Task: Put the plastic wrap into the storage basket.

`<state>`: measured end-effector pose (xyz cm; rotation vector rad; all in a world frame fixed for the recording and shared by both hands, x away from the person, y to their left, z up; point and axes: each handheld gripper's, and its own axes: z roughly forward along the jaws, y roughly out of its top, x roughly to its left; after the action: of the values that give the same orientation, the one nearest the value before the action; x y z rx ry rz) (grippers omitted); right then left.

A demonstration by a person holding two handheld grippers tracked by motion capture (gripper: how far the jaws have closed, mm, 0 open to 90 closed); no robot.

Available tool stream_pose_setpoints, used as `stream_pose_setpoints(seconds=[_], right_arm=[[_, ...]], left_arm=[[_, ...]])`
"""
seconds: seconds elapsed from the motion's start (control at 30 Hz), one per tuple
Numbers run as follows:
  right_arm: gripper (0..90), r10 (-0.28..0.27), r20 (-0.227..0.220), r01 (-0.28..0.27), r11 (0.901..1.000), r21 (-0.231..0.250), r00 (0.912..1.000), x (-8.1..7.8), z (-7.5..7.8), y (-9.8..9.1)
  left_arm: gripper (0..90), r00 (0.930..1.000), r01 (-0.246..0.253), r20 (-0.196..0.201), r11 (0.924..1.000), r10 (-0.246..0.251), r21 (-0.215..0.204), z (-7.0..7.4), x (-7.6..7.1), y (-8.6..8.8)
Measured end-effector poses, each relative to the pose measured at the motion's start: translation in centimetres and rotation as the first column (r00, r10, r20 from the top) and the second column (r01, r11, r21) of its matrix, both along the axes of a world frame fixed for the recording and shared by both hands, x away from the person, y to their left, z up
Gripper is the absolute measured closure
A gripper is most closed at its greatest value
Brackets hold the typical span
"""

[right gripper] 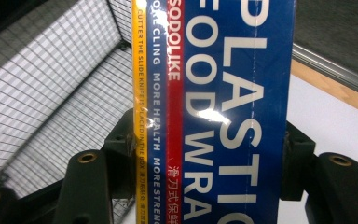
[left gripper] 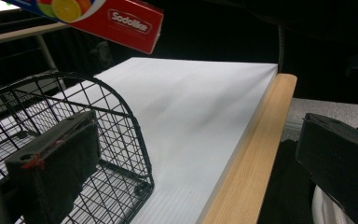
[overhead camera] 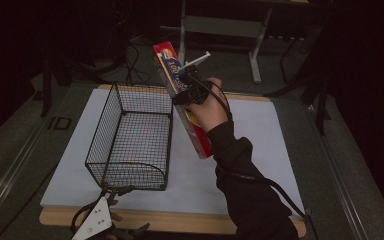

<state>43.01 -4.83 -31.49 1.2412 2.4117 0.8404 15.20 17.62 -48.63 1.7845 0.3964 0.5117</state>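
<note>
A long red and blue plastic wrap box [overhead camera: 198, 134] hangs tilted in the air just right of a black wire basket [overhead camera: 105, 120]. My right gripper [overhead camera: 190, 86] is shut on its upper half, one jaw on each side of the box [right gripper: 233, 93], with the basket [right gripper: 51, 70] below to the left. My left gripper [overhead camera: 116, 193] rests at the table's front edge against the basket's near end. Its jaws stand wide apart, so my left gripper [left gripper: 200, 140] is open. The basket's rounded end wall [left gripper: 116, 121] lies by its left pad [left gripper: 56, 158]. The box's red end [left gripper: 116, 21] shows at the top.
The basket stands on a white board [overhead camera: 260, 140] with a wooden front edge [overhead camera: 180, 221]. Right of the basket the board is bare. Table legs and cables [overhead camera: 220, 30] lie on the dark floor beyond. A sleeved forearm [overhead camera: 245, 185] crosses the board's right front.
</note>
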Motion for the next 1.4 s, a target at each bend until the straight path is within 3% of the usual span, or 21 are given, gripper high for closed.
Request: stream_pose_setpoints(seconds=[0.8,1.4], right_arm=[[39.2,0.083,0.029,-0.084,0.9963,0.017,0.9961,-0.5,0.7,7.4],[39.2,0.13,0.032,-0.131,0.9907,0.035,0.991,-1.2,-0.9,12.5]], left_arm=[[0.2,0.9999,0.007,0.007,1.0,-0.007,0.005,0.1,-0.2,0.0],[0.2,0.9999,0.006,0.01,1.0,-0.006,0.004,0.1,-0.3,0.0]])
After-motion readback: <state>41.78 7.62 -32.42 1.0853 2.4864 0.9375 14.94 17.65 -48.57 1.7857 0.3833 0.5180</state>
